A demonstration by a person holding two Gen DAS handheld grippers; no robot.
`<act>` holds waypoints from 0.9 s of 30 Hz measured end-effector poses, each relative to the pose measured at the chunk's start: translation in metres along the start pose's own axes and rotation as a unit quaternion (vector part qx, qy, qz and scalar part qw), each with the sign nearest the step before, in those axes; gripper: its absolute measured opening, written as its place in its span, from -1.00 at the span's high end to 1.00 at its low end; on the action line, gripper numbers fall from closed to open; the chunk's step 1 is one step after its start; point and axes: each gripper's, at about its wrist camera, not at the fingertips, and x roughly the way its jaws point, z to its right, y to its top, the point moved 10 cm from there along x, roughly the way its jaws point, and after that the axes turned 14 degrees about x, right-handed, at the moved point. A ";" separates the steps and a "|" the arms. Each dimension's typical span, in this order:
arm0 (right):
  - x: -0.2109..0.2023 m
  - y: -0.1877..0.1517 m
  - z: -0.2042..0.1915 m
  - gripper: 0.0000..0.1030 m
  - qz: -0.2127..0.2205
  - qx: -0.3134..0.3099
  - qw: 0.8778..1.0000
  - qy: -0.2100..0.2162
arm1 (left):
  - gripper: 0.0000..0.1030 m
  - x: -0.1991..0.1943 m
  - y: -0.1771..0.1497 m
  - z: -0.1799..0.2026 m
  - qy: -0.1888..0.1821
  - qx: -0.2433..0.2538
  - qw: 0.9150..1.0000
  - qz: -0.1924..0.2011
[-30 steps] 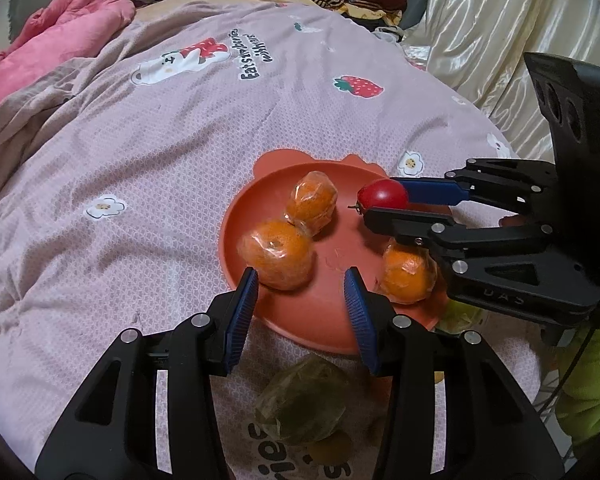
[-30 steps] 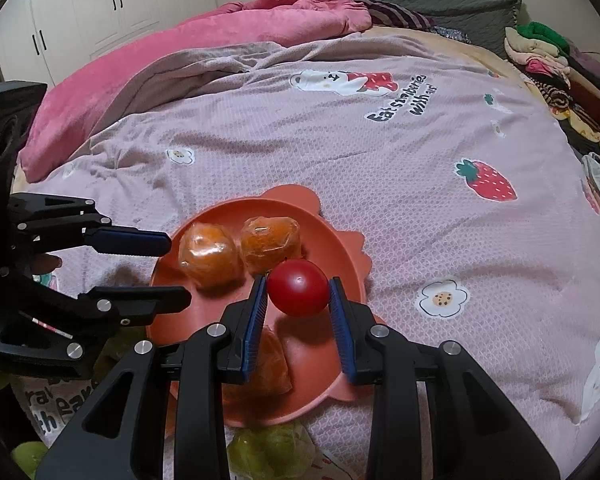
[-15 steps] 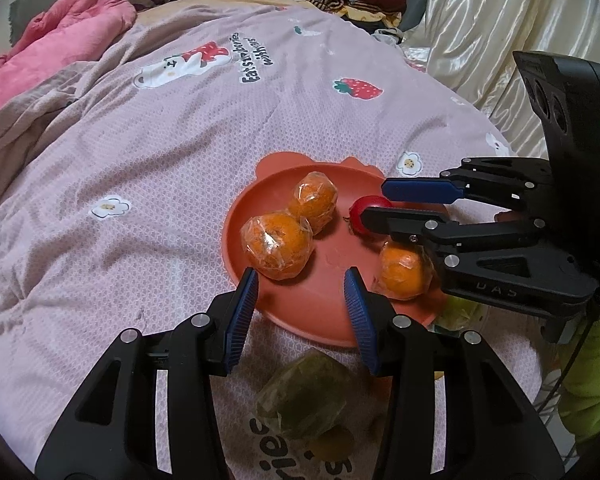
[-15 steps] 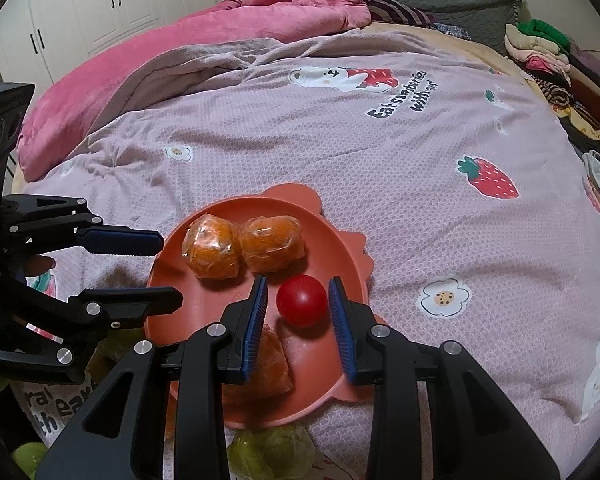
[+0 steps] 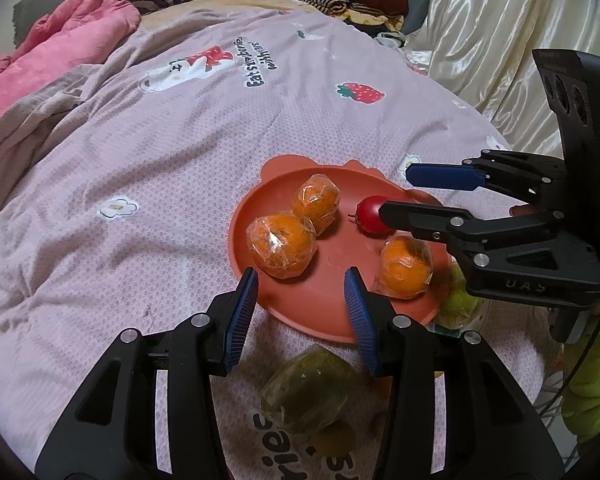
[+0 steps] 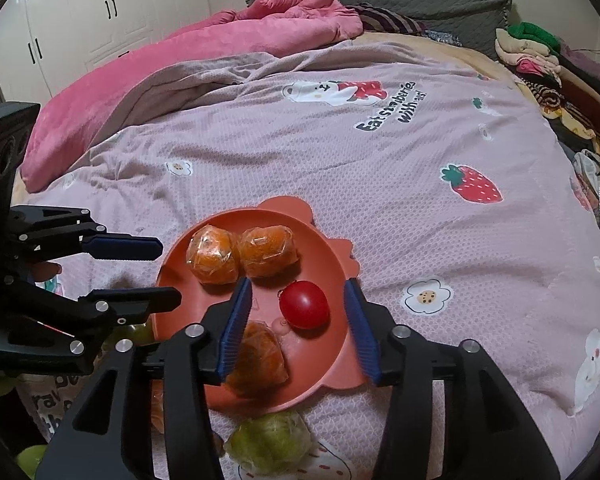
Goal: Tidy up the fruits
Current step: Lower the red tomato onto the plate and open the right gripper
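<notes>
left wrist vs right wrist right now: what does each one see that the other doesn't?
Left wrist only: cream curtain and a green sleeve at the right edge.

Right wrist only: white wardrobe doors, and clear gaps between the tomato and both pads of the right hand-held gripper, whose jaws have just been opening.

Both: plate with three wrapped oranges and the tomato, wrapped green fruit off the plate, strawberry bedspread, empty left hand-held gripper.
</notes>
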 end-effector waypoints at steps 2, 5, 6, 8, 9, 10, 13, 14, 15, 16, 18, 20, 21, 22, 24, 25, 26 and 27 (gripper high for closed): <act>-0.002 0.001 0.000 0.04 0.002 0.001 1.000 0.000 | 0.22 -0.001 0.000 -0.001 0.002 -0.001 1.000 0.002; -0.005 0.001 -0.001 -0.02 0.006 0.003 1.000 0.000 | 0.19 -0.003 0.000 -0.001 0.002 -0.002 1.000 0.004; -0.006 0.001 -0.001 -0.09 0.007 0.004 1.000 -0.001 | 0.17 -0.003 0.000 -0.001 0.002 -0.002 1.000 0.004; -0.009 0.001 -0.002 -0.17 0.010 0.006 1.000 -0.001 | 0.14 -0.005 0.000 -0.001 0.004 -0.003 1.000 0.006; -0.010 0.001 -0.001 -0.22 0.012 0.008 1.000 -0.002 | 0.14 -0.005 0.000 -0.002 0.005 -0.004 1.000 0.007; -0.011 0.001 -0.001 -0.25 0.013 0.009 1.000 -0.003 | 0.13 -0.005 0.000 -0.002 0.004 -0.004 1.000 0.007; -0.015 0.000 0.000 -0.31 0.018 0.014 1.000 -0.003 | 0.10 -0.008 0.000 -0.002 0.005 -0.005 1.000 0.011; -0.016 0.000 0.001 -0.32 0.019 0.016 1.000 -0.005 | 0.09 -0.008 0.000 -0.003 0.006 -0.006 1.000 0.012; -0.017 0.000 0.001 -0.36 0.020 0.017 1.000 -0.006 | 0.09 -0.009 0.000 -0.003 0.007 -0.007 1.000 0.012; -0.019 0.000 0.001 -0.38 0.022 0.019 1.000 -0.006 | 0.09 -0.009 -0.001 -0.003 0.007 -0.007 1.000 0.013; -0.022 0.000 0.003 -0.46 0.026 0.021 0.999 -0.009 | 0.09 -0.010 -0.001 -0.003 0.007 -0.007 1.000 0.014; -0.025 0.000 0.003 -0.50 0.029 0.024 0.999 -0.010 | 0.07 -0.011 -0.002 -0.003 0.007 -0.007 1.000 0.015; -0.026 0.000 0.003 -0.50 0.030 0.025 0.999 -0.009 | 0.00 -0.011 -0.003 -0.003 0.007 -0.008 1.000 0.015; -0.027 0.000 0.003 -0.52 0.031 0.025 0.999 -0.009 | -0.04 -0.012 -0.003 -0.003 0.007 -0.008 1.000 0.016; -0.030 -0.001 0.003 -0.55 0.034 0.026 0.999 -0.011 | -0.09 -0.014 -0.003 -0.004 0.010 -0.009 1.000 0.019; -0.031 -0.001 0.003 -0.57 0.035 0.027 0.999 -0.010 | -0.09 -0.014 -0.003 -0.005 0.011 -0.010 1.000 0.020; -0.032 -0.002 0.003 -0.59 0.036 0.028 0.999 -0.010 | -0.11 -0.016 -0.004 -0.006 0.012 -0.011 1.000 0.022; -0.033 -0.002 0.003 -0.61 0.037 0.028 0.999 -0.011 | -0.15 -0.017 -0.004 -0.006 0.013 -0.011 1.000 0.022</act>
